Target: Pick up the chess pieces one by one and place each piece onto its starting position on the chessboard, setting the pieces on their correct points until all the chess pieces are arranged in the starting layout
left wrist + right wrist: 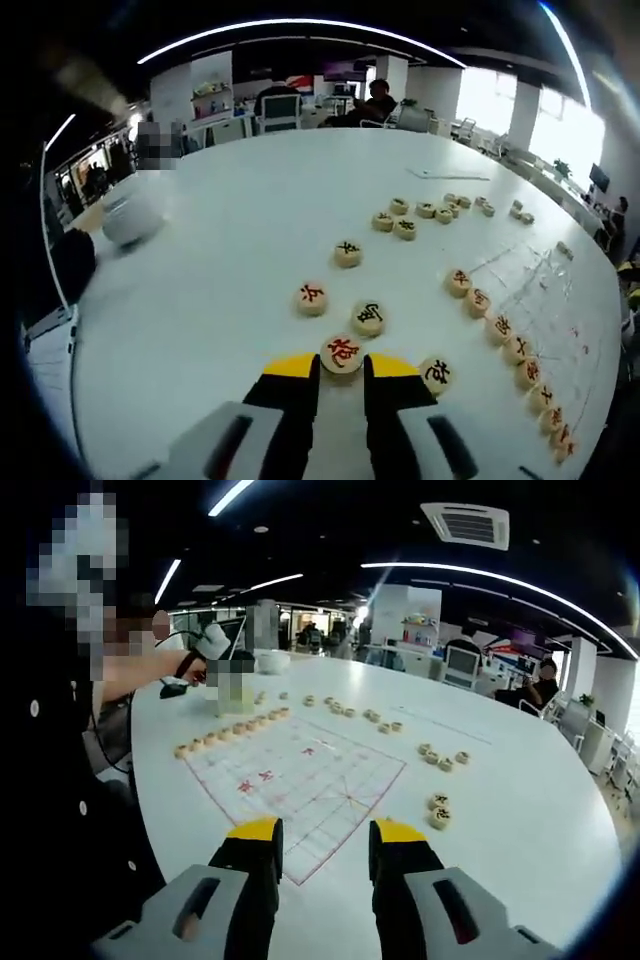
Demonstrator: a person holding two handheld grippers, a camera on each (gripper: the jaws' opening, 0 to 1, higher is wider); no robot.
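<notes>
In the left gripper view, the left gripper [342, 375] reaches over a white round worktop [220, 260], its yellow-tipped jaws spread with a gap between them. A round wooden chess piece with a red character [342, 353] lies flat on the worktop right at the jaw tips, partly within the gap; whether the jaws touch it cannot be told. Just beyond it lie two more loose pieces [368, 318], one with a dark character and one to its left, and another piece [436, 375] lies just right of the right jaw. Farther out a single piece [347, 254] lies alone, and a loose cluster of pieces [405, 228] lies beyond that. Along the right side a row of pieces [515, 350] lines the edge of the chessboard [530, 280], a thin sheet with faint lines. A white bowl-like object [132, 218] stands near the worktop's left edge. A seated person [378, 100] is at the far side of the room.

In the right gripper view, the right gripper [325, 850] hovers with jaws spread and nothing between them, above the near corner of the chessboard [300, 780], whose grid is pink with red marks. A row of pieces [235, 730] lines its far left edge, scattered pieces [345, 712] lie beyond the board, a small group [442, 758] lies to the right, and two pieces [438, 810] lie near the right jaw.
</notes>
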